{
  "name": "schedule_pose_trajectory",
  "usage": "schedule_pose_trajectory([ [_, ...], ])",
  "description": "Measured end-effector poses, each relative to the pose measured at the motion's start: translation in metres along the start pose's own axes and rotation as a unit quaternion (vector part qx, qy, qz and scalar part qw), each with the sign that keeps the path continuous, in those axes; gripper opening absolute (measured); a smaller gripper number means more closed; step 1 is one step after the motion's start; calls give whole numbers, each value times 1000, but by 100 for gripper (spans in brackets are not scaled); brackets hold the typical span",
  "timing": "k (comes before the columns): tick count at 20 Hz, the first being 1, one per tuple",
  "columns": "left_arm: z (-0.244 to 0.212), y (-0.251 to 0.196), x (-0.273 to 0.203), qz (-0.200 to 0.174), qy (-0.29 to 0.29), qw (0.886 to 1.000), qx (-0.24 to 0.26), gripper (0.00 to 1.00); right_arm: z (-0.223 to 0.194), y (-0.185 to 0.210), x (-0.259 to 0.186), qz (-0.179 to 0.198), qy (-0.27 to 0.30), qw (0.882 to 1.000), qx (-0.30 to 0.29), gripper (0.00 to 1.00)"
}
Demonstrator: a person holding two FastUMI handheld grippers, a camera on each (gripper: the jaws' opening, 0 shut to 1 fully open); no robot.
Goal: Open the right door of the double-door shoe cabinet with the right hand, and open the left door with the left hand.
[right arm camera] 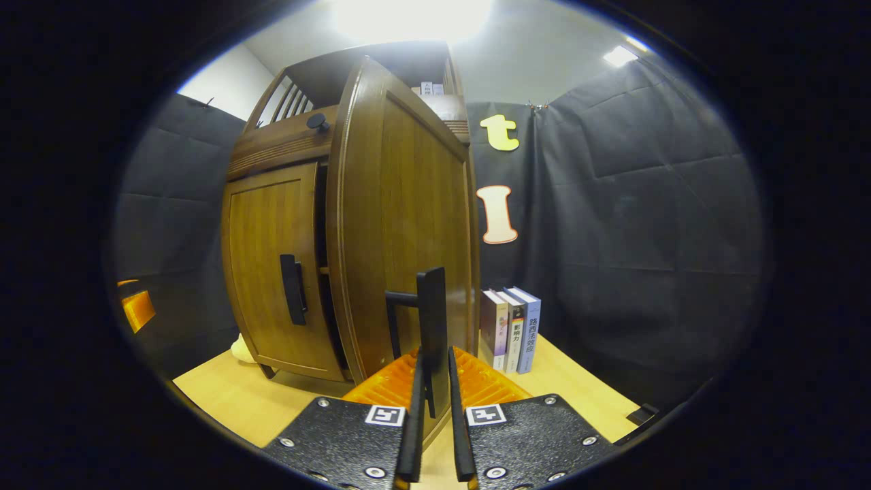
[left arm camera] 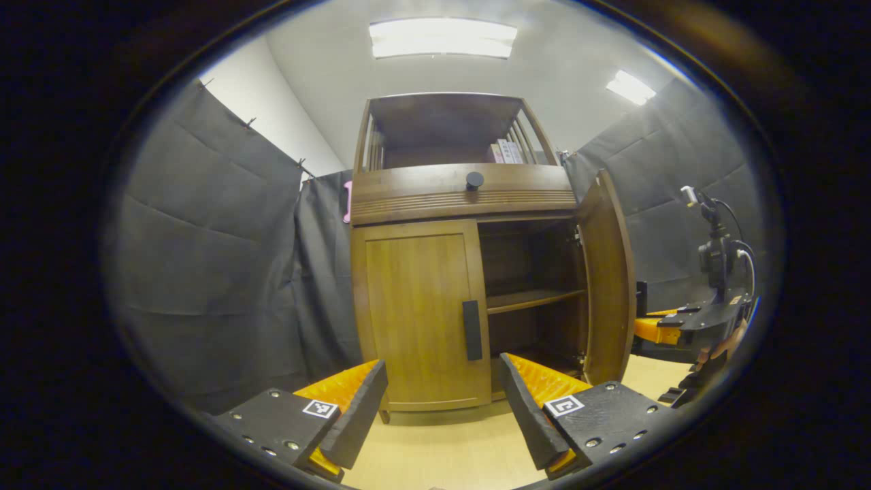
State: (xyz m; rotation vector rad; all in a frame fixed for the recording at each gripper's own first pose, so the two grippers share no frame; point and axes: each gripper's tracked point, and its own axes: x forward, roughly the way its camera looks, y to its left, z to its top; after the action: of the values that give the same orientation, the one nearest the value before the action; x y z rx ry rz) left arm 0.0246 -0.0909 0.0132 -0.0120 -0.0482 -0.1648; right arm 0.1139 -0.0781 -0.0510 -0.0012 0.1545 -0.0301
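The wooden shoe cabinet (left arm camera: 463,197) stands straight ahead in the left gripper view. Its left door (left arm camera: 415,313) is closed, with a dark vertical handle (left arm camera: 471,330) at its inner edge. My left gripper (left arm camera: 442,371) is open, a short way in front of that door and touching nothing. The right door (left arm camera: 605,279) is swung out wide, showing a shelf (left arm camera: 534,298) inside. In the right gripper view my right gripper (right arm camera: 435,408) is shut on the right door's dark handle (right arm camera: 432,320), which sits between both fingers. The right door (right arm camera: 401,224) stands edge-on before it.
Several books (right arm camera: 510,330) stand on the light wooden floor (right arm camera: 224,395) to the right of the cabinet. Black cloth walls close in on both sides. More books (left arm camera: 507,151) sit in the cabinet's open top shelf, and a round knob (left arm camera: 474,180) sits on the drawer front.
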Motion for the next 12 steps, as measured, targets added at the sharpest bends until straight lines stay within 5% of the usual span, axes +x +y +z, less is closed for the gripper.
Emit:
schedule_pose_trajectory([
  [9, 4, -13, 10, -45, -10, 999, 1, 100, 4, -73, -19, -65, -4, 998, -5, 10],
  [12, 4, -14, 12, -53, -15, 998, 5, 90, 7, -96, -29, -95, -6, 995, -11, 12],
])
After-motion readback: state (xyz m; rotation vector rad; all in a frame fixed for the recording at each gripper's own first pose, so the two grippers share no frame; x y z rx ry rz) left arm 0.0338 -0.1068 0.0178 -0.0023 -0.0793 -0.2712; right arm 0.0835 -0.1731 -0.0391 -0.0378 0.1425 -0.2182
